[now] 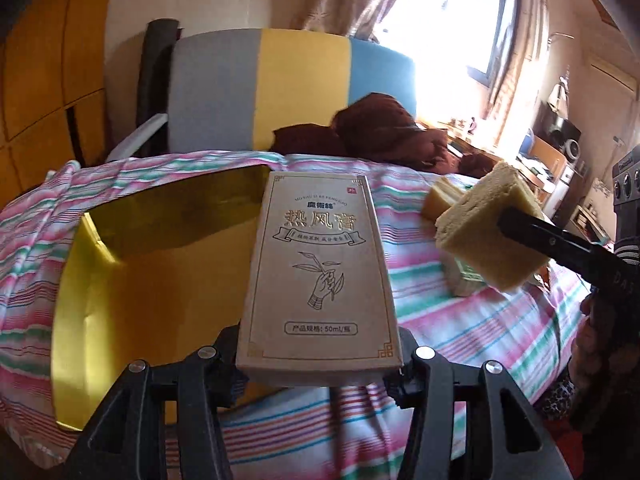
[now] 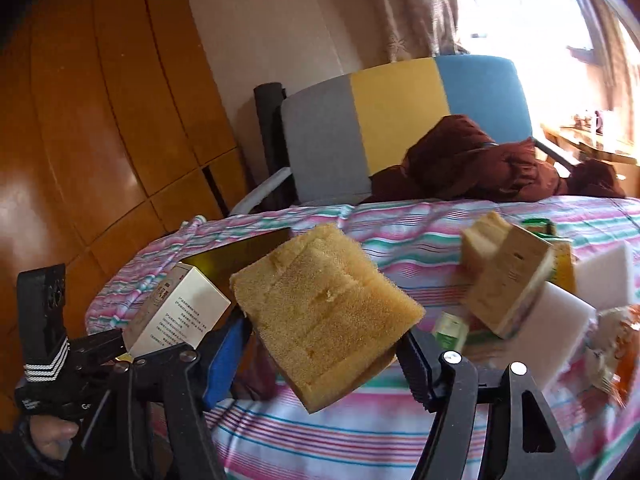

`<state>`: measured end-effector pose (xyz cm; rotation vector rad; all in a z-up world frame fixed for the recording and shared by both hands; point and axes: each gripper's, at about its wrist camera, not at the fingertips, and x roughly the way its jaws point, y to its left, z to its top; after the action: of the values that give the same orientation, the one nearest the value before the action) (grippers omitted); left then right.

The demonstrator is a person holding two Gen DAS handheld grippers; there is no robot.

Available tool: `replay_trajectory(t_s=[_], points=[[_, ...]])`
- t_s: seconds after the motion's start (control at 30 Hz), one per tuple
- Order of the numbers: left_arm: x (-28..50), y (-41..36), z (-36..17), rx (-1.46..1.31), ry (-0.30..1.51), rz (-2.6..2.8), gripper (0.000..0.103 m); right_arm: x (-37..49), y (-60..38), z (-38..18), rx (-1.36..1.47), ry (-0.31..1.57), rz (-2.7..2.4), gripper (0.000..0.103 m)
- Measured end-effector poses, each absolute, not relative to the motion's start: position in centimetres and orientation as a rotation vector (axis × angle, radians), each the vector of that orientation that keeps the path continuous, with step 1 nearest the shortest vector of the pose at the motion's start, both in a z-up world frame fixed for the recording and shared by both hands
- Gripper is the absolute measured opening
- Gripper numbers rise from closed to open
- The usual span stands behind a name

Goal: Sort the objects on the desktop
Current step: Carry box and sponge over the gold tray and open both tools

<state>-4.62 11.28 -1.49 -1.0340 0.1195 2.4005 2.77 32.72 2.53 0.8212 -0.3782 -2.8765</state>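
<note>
- Left gripper [image 1: 318,364] level, clamped on the carton [image 1: 320,272], held flat above the gold tray [image 1: 80,280] just to its left.
- Right gripper [image 2: 320,344] squeezes the sponge [image 2: 324,312] in the air over the striped cloth [image 2: 360,432]; white blocks [image 2: 560,320] lie to its right.

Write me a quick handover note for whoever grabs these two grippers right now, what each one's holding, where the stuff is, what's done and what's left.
Left gripper: shut on the tan printed carton, held in the air beside the open gold box.
Right gripper: shut on a yellow sponge, lifted above the striped tablecloth.
On the cloth, to the right: another sponge, a tan box, white foam blocks, a small green-and-white pack.
Done: both items picked up; nothing visible inside the gold box from here.
Left: place the carton and sponge, probably into the gold box, then sort the pile on the right.
</note>
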Motion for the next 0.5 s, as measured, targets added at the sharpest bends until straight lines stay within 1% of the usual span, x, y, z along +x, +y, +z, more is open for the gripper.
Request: replay_trajectory(t_s=[0.13, 0.23, 0.37, 0.5], points=[[-7.9, 6.9, -1.0, -1.077, 0.078, 2.511, 0.053, -2.8, 28.1, 3.0, 0.868, -0.267, -2.789, 0.071], [-10.9, 4.8, -1.7, -1.155, 0.05, 2.529, 0.053, -7.3, 25.0, 2.6, 0.944, -0.205, -2.724, 0.071], [-14.6, 2.5, -2.5, -1.249, -0.027, 2.529, 0.053, -13.3, 21.8, 0.8, 1.097, -0.144, -2.669, 0.071], [-17.7, 1.0, -3.6, -1.335, -0.061, 2.535, 0.053, -18.3, 20.2, -1.7, 1.242, -0.121, -2.647, 0.071]])
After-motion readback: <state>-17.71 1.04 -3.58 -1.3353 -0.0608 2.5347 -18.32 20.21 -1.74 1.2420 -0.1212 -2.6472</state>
